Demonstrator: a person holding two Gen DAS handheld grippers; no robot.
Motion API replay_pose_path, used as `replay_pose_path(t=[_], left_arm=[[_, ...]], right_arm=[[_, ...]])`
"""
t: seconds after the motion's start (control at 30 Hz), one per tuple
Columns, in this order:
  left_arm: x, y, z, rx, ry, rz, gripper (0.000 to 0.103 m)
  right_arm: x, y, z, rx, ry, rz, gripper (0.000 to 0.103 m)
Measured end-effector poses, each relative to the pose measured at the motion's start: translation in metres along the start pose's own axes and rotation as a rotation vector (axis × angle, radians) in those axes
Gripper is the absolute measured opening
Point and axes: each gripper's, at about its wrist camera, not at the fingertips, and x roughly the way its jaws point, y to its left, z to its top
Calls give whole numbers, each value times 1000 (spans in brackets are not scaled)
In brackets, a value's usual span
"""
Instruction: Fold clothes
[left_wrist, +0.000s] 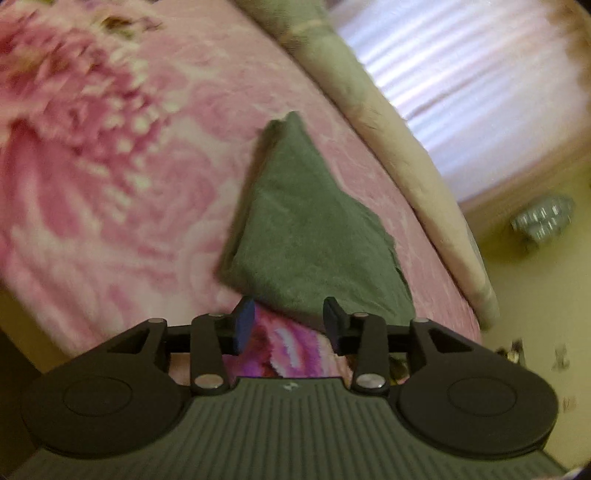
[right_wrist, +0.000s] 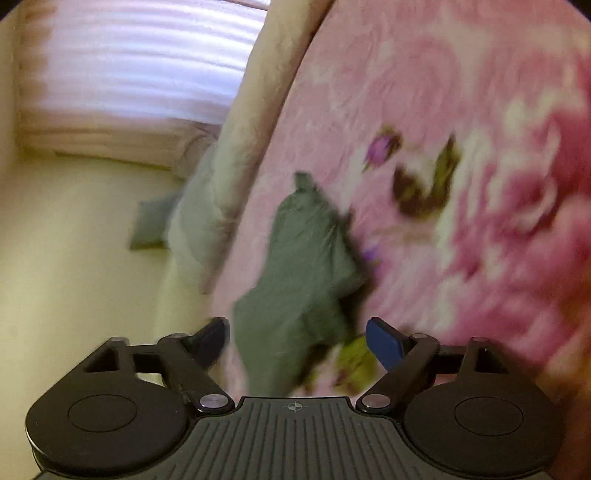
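The left gripper (left_wrist: 290, 321) hovers low over the bed (left_wrist: 110, 177), fingers released and empty, tips just short of the near edge of the green cloth (left_wrist: 310, 229). The cloth lies folded to a rough triangle on the pink floral blanket. The right gripper (right_wrist: 297, 341) is spread wide above the same cloth (right_wrist: 303, 277), grasping nothing; motion blur smears its outline there.

Soft daylight glowing through the curtain (left_wrist: 461, 85), motion blur smearing the floral blanket (right_wrist: 498, 206), fisheye edges bending and darkening.
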Motion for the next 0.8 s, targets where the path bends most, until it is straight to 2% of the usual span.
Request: replay_pose_path(t=[0.07,0.17,0.23,0.27,0.3,0.37,0.43,0.5,0.53,0.57,0.63,0.73,0.8], left_arm=[[11,4,1,-35,-13,24,35],[23,9,3,-72,-47,34,32],[26,10,7,-73,-66,44,23],[28,11,9,-70,-73,48,8],[31,12,12,-62,-73,47,5],[33,13,18,-64,-66,30,3],[29,12,26,-57,-63,3,3],[24,10,34,-54,-61,-32,3],[22,8,37,-49,-57,-55,3],[21,5,38,-29,-50,-68,3],[19,1,37,10,-38,-78,3],[20,6,24,59,-22,-23,4],[24,16,10,87,-8,47,7]], right_arm=[[9,-1,-6,72,11,42,84],[28,-1,-10,148,51,53,84],[41,-1,-10,185,61,56,84],[48,-4,-9,196,59,48,84],[55,-6,-7,206,52,37,83],[65,-10,1,219,26,6,64],[70,-13,10,227,-17,-23,58],[70,-12,19,227,-46,-66,39],[70,-11,22,213,-60,-91,26],[69,-7,24,177,-73,-106,24],[63,10,23,23,-107,-108,16],[54,35,6,-229,-148,-137,16],[53,31,-4,-302,-125,-230,16]])
